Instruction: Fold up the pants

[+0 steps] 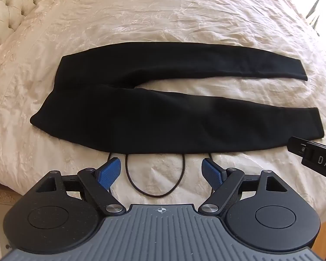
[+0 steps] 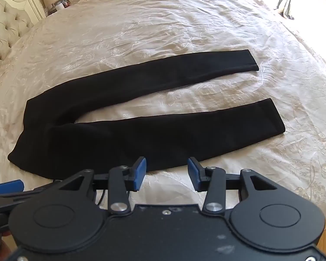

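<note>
Black pants (image 1: pixel 141 108) flat on bed (image 1: pixel 163 21), waistband left, legs spread rightward. Left tongs (image 1: pixel 162 171) wide, right tongs (image 2: pixel 167 174) wide; both near, empty.

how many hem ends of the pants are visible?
2. On the black fabric pants, the far leg's hem lies toward the bed's right side; the near leg's hem lies closer, apart from it. None hidden.

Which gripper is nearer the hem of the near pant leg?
Right. The right gripper hovers open at the near leg's edge, toward the hem. The left gripper, also open, sits further toward the waist of the pants.
</note>
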A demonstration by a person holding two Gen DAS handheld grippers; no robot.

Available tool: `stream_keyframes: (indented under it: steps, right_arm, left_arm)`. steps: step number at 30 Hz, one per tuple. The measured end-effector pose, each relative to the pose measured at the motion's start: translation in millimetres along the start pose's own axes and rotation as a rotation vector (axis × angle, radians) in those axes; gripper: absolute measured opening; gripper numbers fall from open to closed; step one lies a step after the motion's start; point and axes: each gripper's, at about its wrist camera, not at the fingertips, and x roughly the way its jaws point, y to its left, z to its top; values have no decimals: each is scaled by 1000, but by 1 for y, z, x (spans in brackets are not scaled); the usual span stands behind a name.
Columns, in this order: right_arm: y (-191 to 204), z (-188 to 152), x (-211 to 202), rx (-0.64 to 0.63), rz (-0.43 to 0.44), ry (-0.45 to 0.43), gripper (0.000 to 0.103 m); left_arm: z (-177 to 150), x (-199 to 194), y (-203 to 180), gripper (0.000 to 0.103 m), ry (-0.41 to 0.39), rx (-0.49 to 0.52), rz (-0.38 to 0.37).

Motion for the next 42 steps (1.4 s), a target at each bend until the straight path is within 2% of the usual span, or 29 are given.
stream_keyframes:
  steps: [29, 31, 38, 40, 41, 42]
  right_arm:
    - [4, -1, 5, -22, 6, 3, 47]
    - [4, 0, 5, -22, 6, 3, 47]
    - [4, -2, 7, -27, 9, 8, 47]
    - [4, -2, 7, -27, 10, 9, 47]
    - [4, -1, 8, -27, 11, 9, 48]
    - [4, -1, 8, -27, 11, 9, 48]
  left_arm:
    - [-3, -1, 1, 81, -4, 7, 9]
    - [-20, 0, 0, 81, -4, 7, 10]
    - [-20, 8, 4, 81, -3, 5, 18]
    - [-21, 8, 3, 81, -2, 16, 48]
    - [-16, 7, 2, 81, -1, 37, 106]
    - [-13, 7, 1, 81, 0, 40, 115]
